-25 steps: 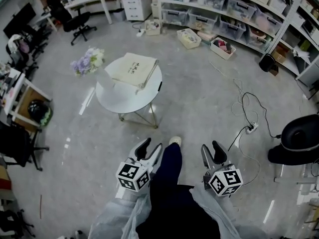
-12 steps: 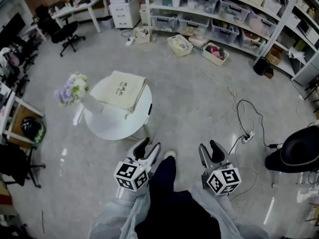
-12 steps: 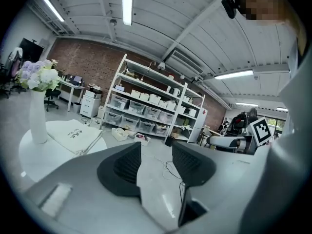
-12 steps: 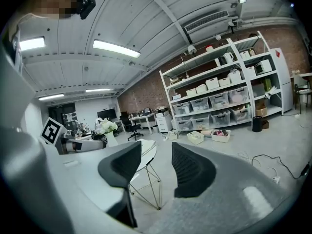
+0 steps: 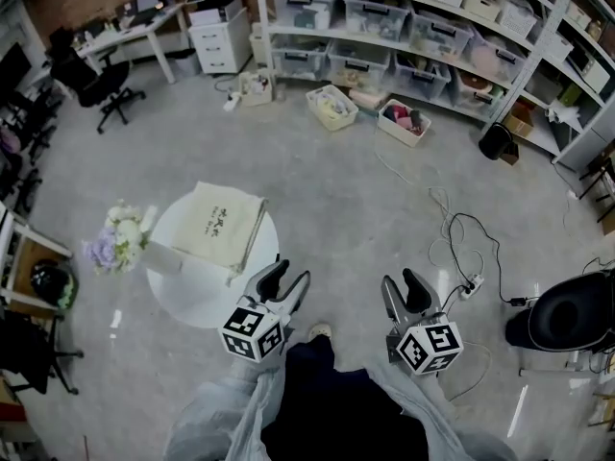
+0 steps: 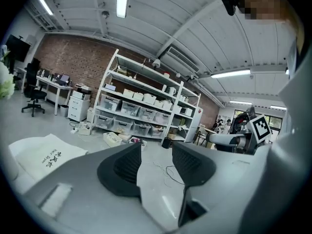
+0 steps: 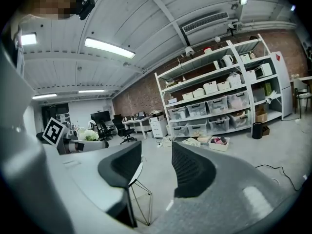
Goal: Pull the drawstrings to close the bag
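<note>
Left claw (image 6: 155, 151): jaws apart, with only open floor showing in the gap; dark ribbed pads set in smooth grey moulded fingers; we hold nothing in it.
Right claw (image 7: 156, 152): the same; jaws spread, gap empty, the same ribbed black pads on pale grey plastic.
Bag (image 5: 219, 224): lies flat on the round white surface (image 5: 187, 296), ahead and to the left of the left claw; neither claw touches it; cream woven cloth, rectangular and limp, with a short column of dark print.
Drawstrings: we cannot make them out from here; too small in the head view, and out of sight in both gripper views.
Progress: by our reading nothing is done yet; the bag looks untouched and its mouth ungathered; we have still to reach it, find the cords, take them and pull.
Surface: smooth, matt white disc on thin wire legs; a bunch of pale flowers (image 5: 115, 243) sits at its left edge.
Beyond: polished grey concrete floor; a loose black cable (image 5: 461, 243); metal shelving (image 5: 404, 27) stacked with clear plastic bins.
</note>
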A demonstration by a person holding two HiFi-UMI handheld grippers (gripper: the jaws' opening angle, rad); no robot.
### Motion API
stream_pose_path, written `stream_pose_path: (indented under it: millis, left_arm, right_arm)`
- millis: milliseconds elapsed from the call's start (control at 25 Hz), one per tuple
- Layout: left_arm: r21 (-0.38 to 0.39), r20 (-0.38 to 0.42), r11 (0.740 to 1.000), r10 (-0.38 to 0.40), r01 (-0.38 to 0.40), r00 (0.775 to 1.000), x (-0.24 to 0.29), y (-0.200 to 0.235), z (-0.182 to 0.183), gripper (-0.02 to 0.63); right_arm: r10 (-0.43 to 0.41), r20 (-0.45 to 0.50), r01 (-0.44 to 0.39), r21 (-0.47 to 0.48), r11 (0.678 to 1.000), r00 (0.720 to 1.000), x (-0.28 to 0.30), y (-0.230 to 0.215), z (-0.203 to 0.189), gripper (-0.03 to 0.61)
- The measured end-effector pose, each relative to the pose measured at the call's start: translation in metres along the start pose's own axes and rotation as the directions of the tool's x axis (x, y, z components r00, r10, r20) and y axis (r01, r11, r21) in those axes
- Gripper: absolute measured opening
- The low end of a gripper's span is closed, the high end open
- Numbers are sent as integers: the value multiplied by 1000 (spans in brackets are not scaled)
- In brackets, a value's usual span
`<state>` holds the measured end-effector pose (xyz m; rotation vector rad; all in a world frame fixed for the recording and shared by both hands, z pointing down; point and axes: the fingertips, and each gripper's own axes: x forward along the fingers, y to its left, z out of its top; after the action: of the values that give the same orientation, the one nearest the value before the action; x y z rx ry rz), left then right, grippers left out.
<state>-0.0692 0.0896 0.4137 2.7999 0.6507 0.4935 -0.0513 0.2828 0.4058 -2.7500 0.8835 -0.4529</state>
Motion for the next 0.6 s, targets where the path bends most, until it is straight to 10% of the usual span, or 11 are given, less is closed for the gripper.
stream_pose_path:
  millis: [600]
  left_arm:
    - [-79,-23,996,46,-48,999,18,60,-5,199]
  right_arm:
    - [37,-65,-38,-9,999,997,77,8,4,192]
